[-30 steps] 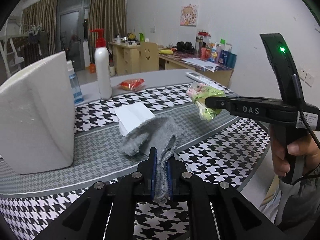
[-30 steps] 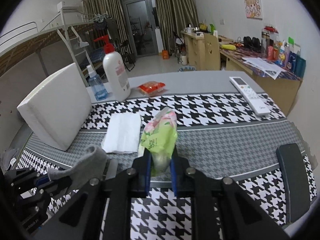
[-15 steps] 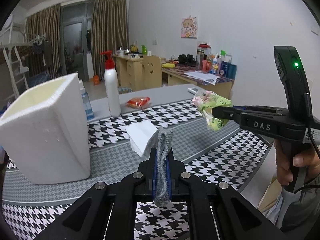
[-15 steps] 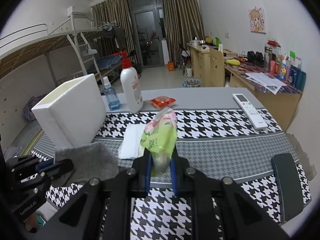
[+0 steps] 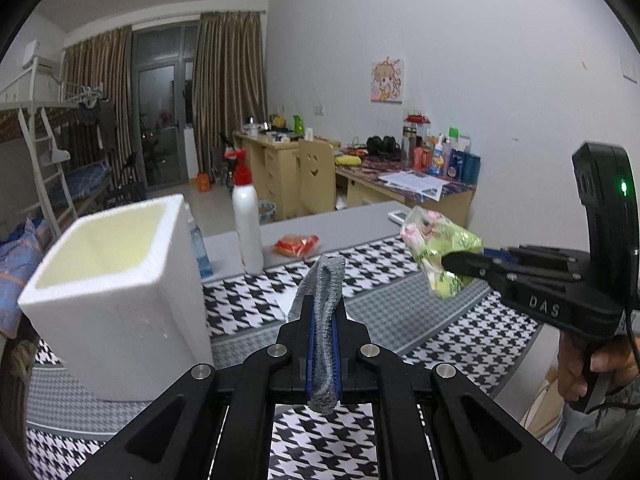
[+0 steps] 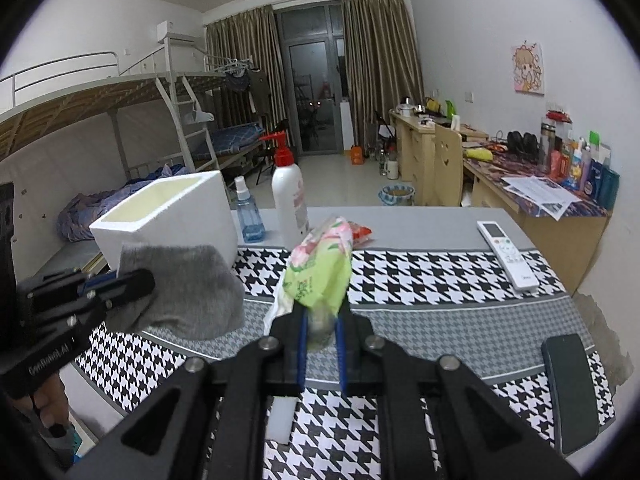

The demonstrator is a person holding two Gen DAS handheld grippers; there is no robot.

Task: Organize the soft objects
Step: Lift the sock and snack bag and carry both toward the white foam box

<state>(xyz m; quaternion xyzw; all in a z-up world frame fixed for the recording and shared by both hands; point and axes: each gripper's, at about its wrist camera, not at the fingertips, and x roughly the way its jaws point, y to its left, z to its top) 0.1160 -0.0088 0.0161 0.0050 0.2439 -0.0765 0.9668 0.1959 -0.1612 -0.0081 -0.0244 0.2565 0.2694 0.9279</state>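
Observation:
My left gripper [image 5: 323, 312] is shut on a grey sock [image 5: 325, 304] and holds it in the air above the table; the sock also hangs at the left of the right wrist view [image 6: 188, 288]. My right gripper [image 6: 320, 320] is shut on a green and pink soft pack [image 6: 320, 268], also lifted off the table; the pack shows at the right of the left wrist view [image 5: 438, 252]. An open white foam box [image 5: 116, 292] stands on the table to the left, also in the right wrist view [image 6: 168, 216].
On the houndstooth tablecloth [image 6: 420, 272] stand a white pump bottle [image 6: 289, 196] and a blue spray bottle [image 6: 247, 216]. An orange snack packet [image 5: 297, 245], a white remote [image 6: 507, 254], a dark phone [image 6: 570, 392] and white tissue [image 6: 282, 420] lie there.
Both grippers have risen with their loads. The sock has come fully off the table, and the top opening of the foam box has come into view.

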